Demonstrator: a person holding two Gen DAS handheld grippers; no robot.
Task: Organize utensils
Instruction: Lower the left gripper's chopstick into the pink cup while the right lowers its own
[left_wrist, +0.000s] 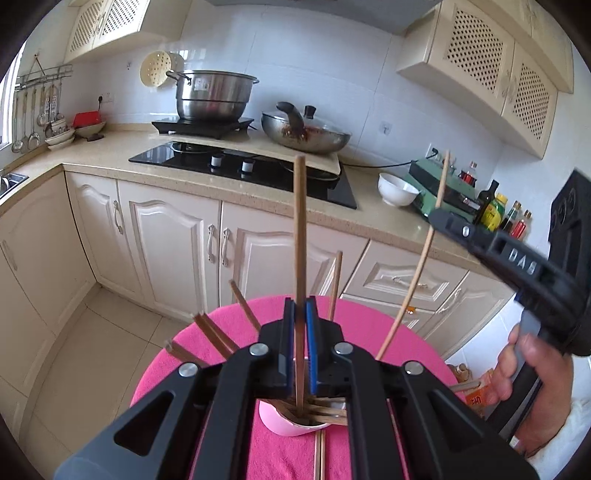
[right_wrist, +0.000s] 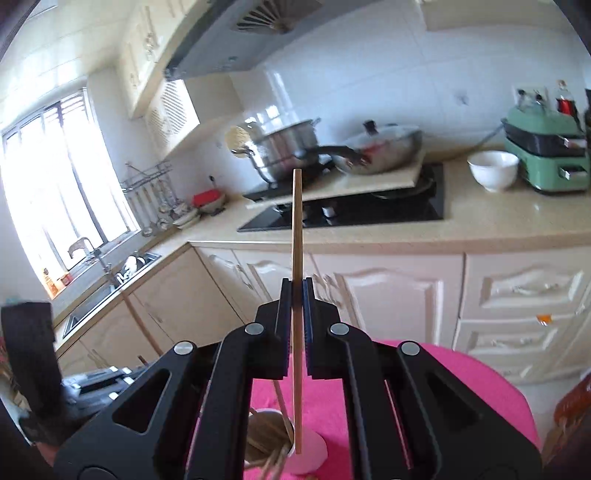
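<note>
I have my left gripper and right gripper each clamped on a chopstick above the pink cup.

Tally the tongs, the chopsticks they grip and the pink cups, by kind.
Tongs: 2 (left tongs, right tongs)
Gripped chopsticks: 2 (darker chopstick in the left, pale chopstick in the right)
Pink cup: 1
Total: 5
</note>
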